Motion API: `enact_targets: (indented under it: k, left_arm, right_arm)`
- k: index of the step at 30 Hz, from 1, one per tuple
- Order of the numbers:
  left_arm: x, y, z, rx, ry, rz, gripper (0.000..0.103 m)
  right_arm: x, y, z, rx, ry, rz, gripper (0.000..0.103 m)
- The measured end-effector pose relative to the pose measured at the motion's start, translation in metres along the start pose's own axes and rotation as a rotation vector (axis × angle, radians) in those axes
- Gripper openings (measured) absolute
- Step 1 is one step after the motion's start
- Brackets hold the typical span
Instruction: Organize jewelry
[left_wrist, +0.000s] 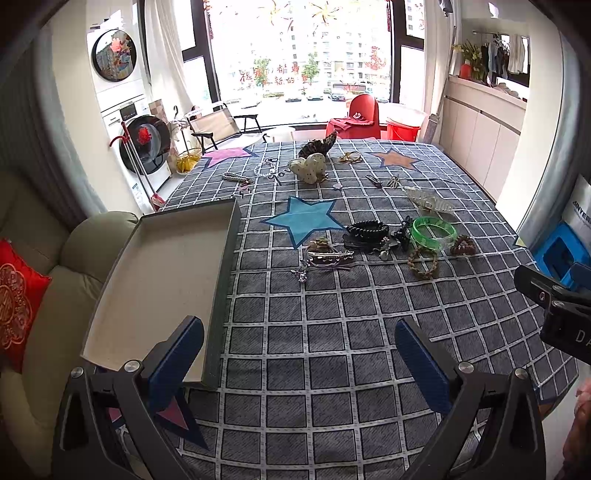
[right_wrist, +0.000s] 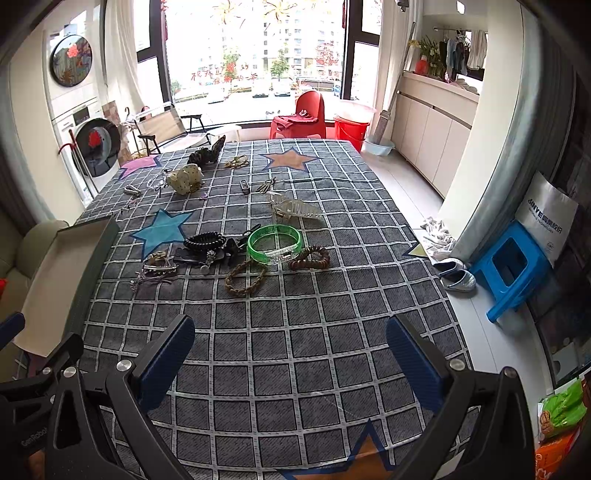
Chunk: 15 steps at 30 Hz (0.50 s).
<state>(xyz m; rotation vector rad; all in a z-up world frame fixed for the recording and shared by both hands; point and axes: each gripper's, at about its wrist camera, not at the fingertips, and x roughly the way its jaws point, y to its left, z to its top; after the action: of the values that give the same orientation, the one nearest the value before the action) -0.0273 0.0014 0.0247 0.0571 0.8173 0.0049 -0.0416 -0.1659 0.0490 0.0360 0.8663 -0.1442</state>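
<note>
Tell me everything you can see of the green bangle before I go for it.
The green bangle is a translucent, plastic-looking ring with a clear, colourless segment on its near side. It lies flat on the checked tablecloth, unheld. A brown beaded bracelet sits beside its right edge, a braided cord bracelet at its near left; contact is unclear.

Past the far end of the checked tablecloth (right_wrist: 295, 332) with its sewn-on stars, a red plastic chair (right_wrist: 308, 110) stands before the big window (right_wrist: 255, 48), and a red bucket (right_wrist: 351, 129) sits just beside it. On the left a washing machine (left_wrist: 146, 147) is built in against the wall, with a folding chair (left_wrist: 218, 125) near it. Down on the right a blue stool (right_wrist: 509, 266) stands on the floor with a pair of pale shoes (right_wrist: 456, 275) close by, and a red cushion (left_wrist: 18, 295) rests on the beige sofa (left_wrist: 74, 277).
</note>
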Motion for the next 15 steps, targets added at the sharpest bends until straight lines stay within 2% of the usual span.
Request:
enact_targets:
  k: [15]
  left_arm:
    - [0.0062, -0.005, -0.0022, 0.011, 0.014, 0.001, 0.103]
  right_arm:
    - [0.0003, -0.0013, -0.0001, 0.004, 0.005, 0.001, 0.103]
